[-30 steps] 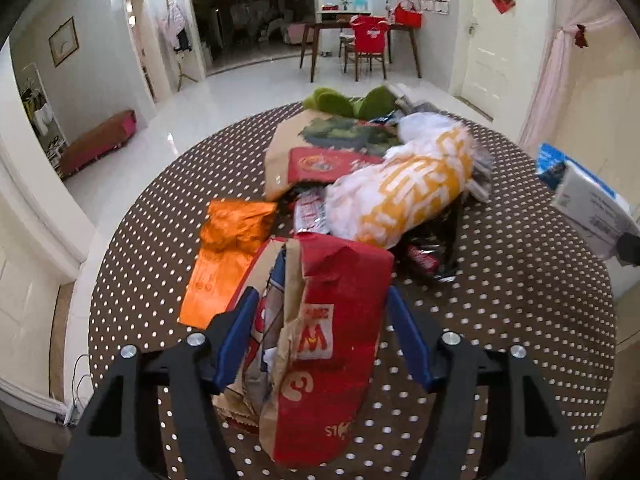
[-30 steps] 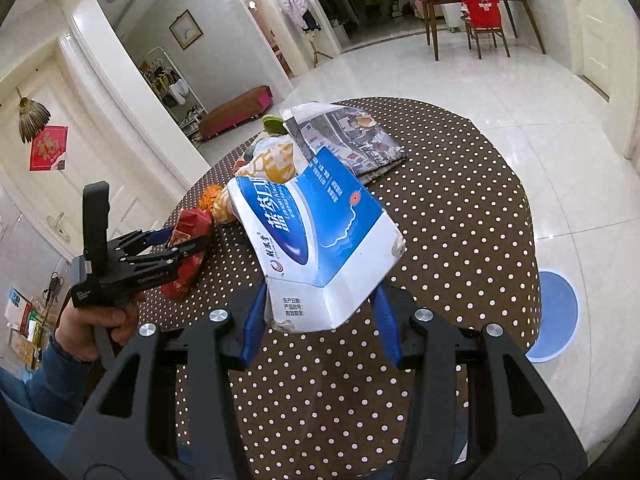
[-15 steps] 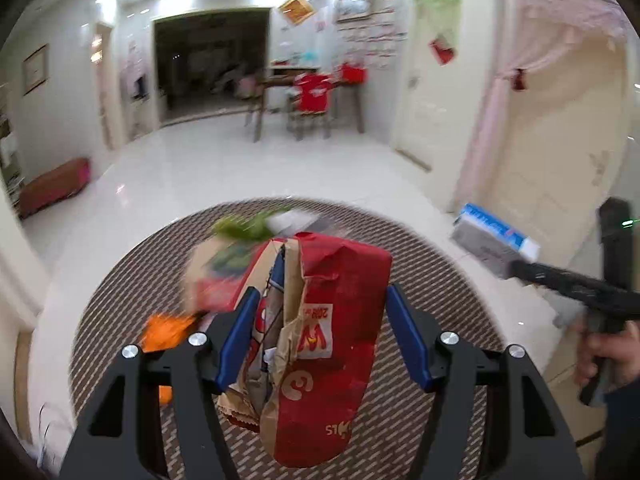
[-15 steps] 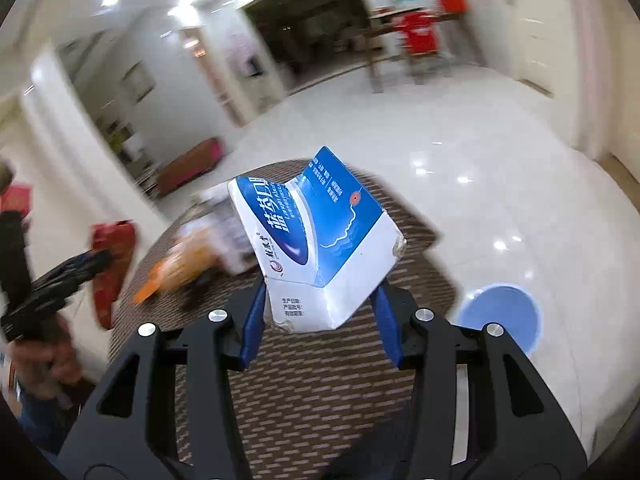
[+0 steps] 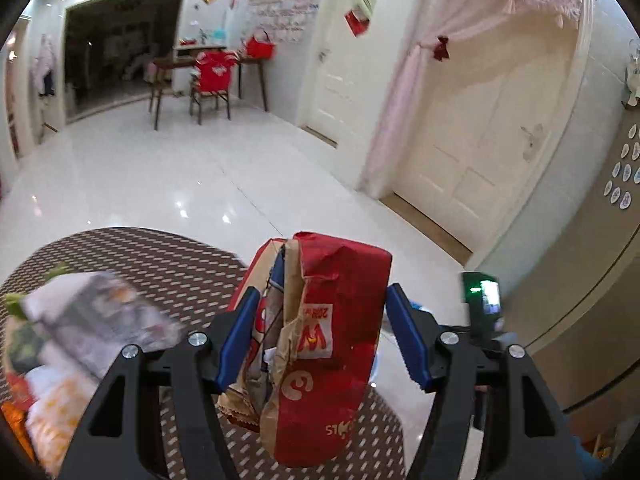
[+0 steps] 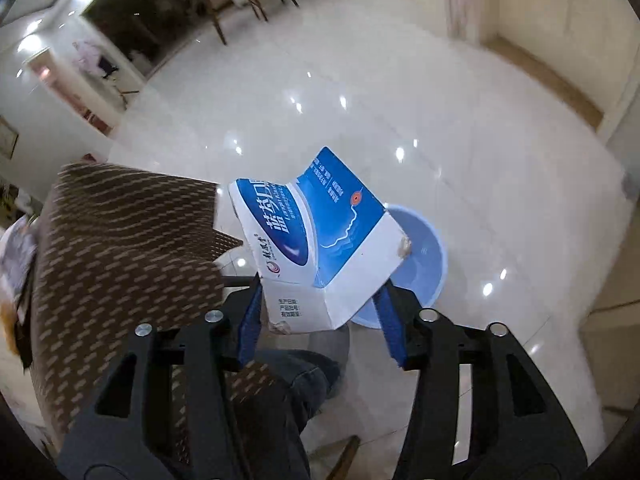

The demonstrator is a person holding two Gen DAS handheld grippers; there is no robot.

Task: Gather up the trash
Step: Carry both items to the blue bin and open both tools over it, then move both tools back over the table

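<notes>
My left gripper (image 5: 320,332) is shut on a crumpled red and brown paper food bag (image 5: 320,344) and holds it up above the right edge of the round brown dotted table (image 5: 168,264). My right gripper (image 6: 320,312) is shut on a bent blue and white cardboard box (image 6: 316,240) and holds it in the air over the floor, just above and in front of a light blue round bin (image 6: 420,260). More trash, a newspaper (image 5: 100,320) and wrappers (image 5: 52,412), lies on the table at the left. The other gripper's body (image 5: 480,304) shows at the right of the left wrist view.
The dotted table edge (image 6: 120,240) is at the left of the right wrist view. My leg in jeans (image 6: 296,384) is below the box. White tiled floor (image 6: 360,100) lies around. A cream door (image 5: 480,128) and pink curtain (image 5: 396,112) stand at the right.
Both grippers have swung right, away from the table's trash pile, each keeping its load. The right one now tilts down over the floor with the blue bin behind the box.
</notes>
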